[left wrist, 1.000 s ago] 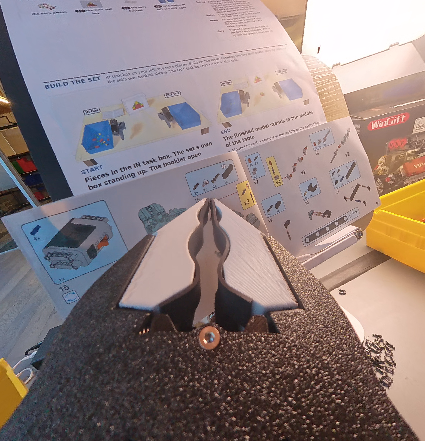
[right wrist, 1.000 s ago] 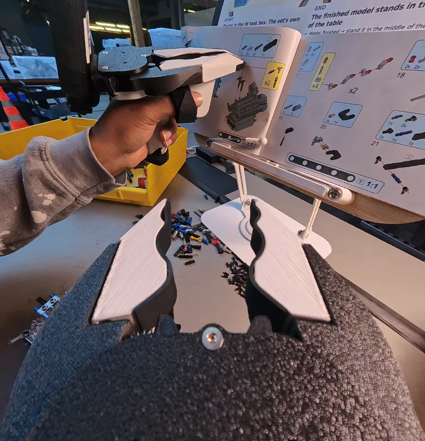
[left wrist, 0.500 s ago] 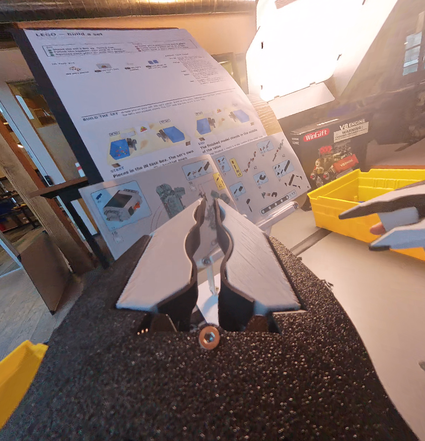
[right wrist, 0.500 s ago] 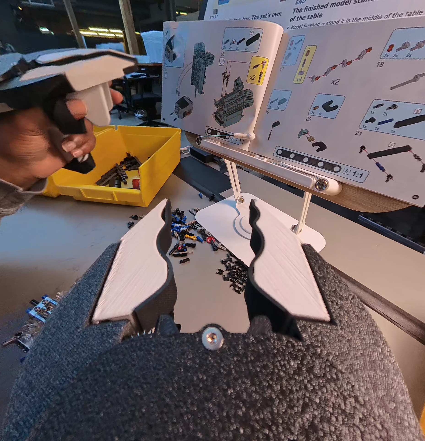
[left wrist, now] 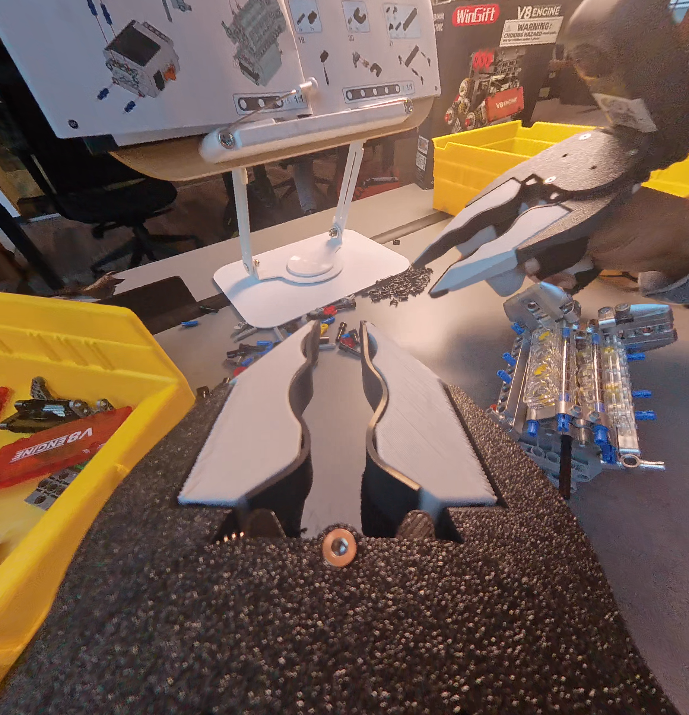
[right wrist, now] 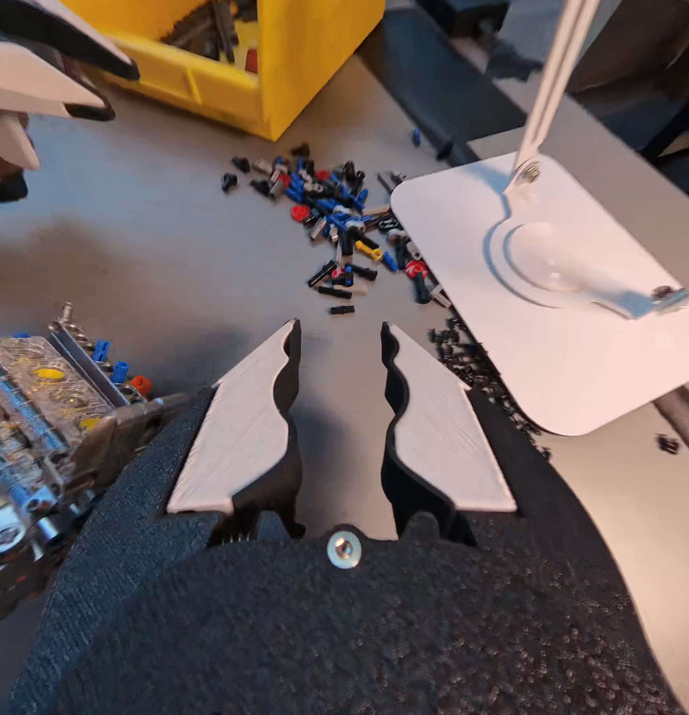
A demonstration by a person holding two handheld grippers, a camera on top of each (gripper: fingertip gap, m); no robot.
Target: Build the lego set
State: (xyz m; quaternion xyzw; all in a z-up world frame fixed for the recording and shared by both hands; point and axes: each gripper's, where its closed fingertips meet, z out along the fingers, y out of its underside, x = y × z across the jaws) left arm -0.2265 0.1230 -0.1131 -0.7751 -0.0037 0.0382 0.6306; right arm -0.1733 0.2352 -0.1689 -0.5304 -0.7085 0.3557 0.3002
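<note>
Two grippers hang empty over my grey table (left wrist: 470,340): the left gripper (left wrist: 339,329) has its jaws parted narrowly above the scattered coloured pins (right wrist: 335,228), with the yellow parts bin (left wrist: 103,348) at its left; the right gripper (right wrist: 339,329) has a wider gap, with a heap of small black pins (right wrist: 466,363) just beside its right finger. The half-built brick engine model (left wrist: 575,390) sits near the right gripper, left of it; the white booklet stand (left wrist: 316,282) is beyond the pins.

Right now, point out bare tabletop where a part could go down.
Free: the grey table between the yellow bin, the mixed pile of small pieces and the half-built engine model. Crowded: along the white stand base, where black pins and the mixed pile lie against its edge.
</note>
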